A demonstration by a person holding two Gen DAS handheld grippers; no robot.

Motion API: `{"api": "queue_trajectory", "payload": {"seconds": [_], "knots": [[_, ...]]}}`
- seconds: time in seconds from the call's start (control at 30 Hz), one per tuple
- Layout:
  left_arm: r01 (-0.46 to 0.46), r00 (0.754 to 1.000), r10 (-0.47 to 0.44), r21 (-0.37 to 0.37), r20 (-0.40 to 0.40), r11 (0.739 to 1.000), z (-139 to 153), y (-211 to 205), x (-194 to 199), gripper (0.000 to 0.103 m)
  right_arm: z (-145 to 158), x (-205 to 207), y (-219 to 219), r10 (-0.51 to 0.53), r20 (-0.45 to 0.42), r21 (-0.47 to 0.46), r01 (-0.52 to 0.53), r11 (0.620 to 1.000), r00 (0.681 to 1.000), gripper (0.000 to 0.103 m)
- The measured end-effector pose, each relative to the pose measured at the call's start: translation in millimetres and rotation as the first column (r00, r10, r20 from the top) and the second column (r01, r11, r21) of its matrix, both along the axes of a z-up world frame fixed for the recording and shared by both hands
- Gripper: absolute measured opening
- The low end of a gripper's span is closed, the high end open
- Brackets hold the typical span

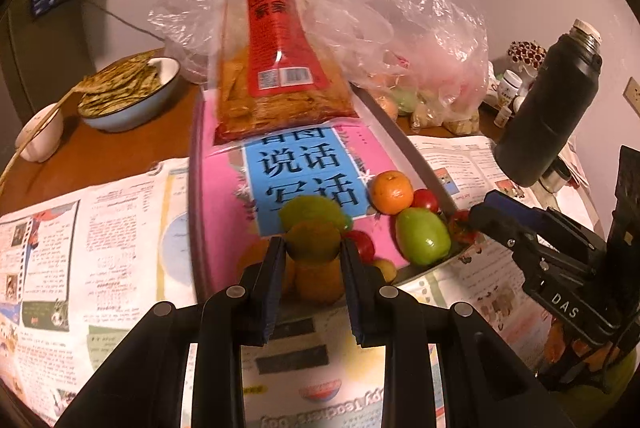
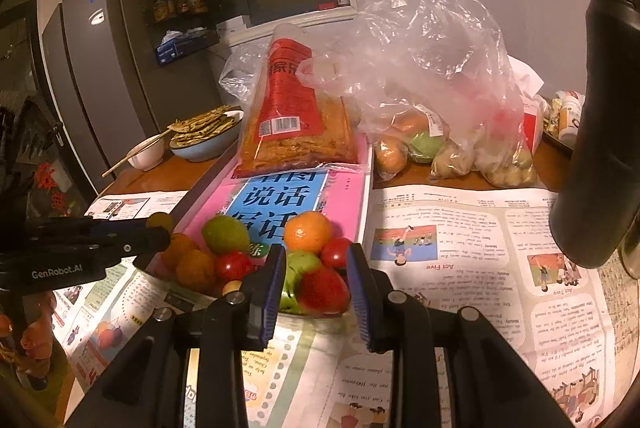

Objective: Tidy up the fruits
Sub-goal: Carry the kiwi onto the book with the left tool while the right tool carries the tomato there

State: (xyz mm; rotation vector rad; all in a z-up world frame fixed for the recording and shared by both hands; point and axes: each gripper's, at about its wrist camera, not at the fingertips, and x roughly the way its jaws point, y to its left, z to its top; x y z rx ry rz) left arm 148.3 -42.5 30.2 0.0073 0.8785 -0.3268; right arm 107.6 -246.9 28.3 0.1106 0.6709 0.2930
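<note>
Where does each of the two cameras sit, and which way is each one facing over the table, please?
Left wrist: on the left gripper, looking down its fingers at a small yellow-green fruit they pinch; right gripper shows at right.
Right wrist: on the right gripper, facing a strawberry between its pads; left gripper shows at left.
Shared: the pink book, the orange, the red snack bag.

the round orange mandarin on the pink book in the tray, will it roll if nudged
Probably yes. The round orange mandarin is nearly spherical and sits on the smooth pink book cover, so a nudge would likely set it rolling. It touches a small red tomato beside it, which may block it that way. Its dimpled skin likely grips fairly well.
</note>
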Motion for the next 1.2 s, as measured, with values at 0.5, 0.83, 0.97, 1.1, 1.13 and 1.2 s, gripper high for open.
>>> {"api": "queue_trajectory", "payload": {"seconds": [0.5, 0.83, 0.97, 1.1, 1.13, 1.2], "knots": [[-0.003, 0.999, 0.003, 0.011, -0.050, 1.000, -20.6, -7.8, 24.4, 0.029, -21.2, 17.9, 2.2, 0.003, -0.040, -0.012, -0.004, 1.000, 0.999, 0.032], [0.003, 0.999, -0.002, 0.022, -0.046, 1.000, -21.2, -10.0, 24.4, 0.029, -23.1, 21.4, 1.3, -0.003, -0.043, -0.015, 0.002, 1.000, 0.999, 0.032], [0.003, 0.999, -0.003, 0.021, -0.045, 1.000, -21.7, -10.2, 24.2, 0.029, -22.6, 18.0, 1.5, -0.010, -0.041, -0.018, 0.010, 1.000, 0.999, 0.032], [0.003, 0.999, -0.002, 0.018, -0.045, 1.000, -21.7, -9.9, 24.1, 0.029, -22.0, 15.3, 2.2, -0.015, -0.039, -0.020, 0.014, 1.000, 0.999, 0.032], [0.002, 0.999, -0.002, 0.017, -0.045, 1.000, -21.6, -9.9, 24.0, 0.029, -21.9, 14.4, 2.6, -0.016, -0.037, -0.020, 0.015, 1.000, 0.999, 0.032], [0.002, 0.999, -0.002, 0.017, -0.045, 1.000, -21.6, -10.0, 23.8, 0.029, -21.7, 13.2, 3.8, -0.015, -0.038, -0.024, 0.014, 1.000, 0.999, 0.033]]}}
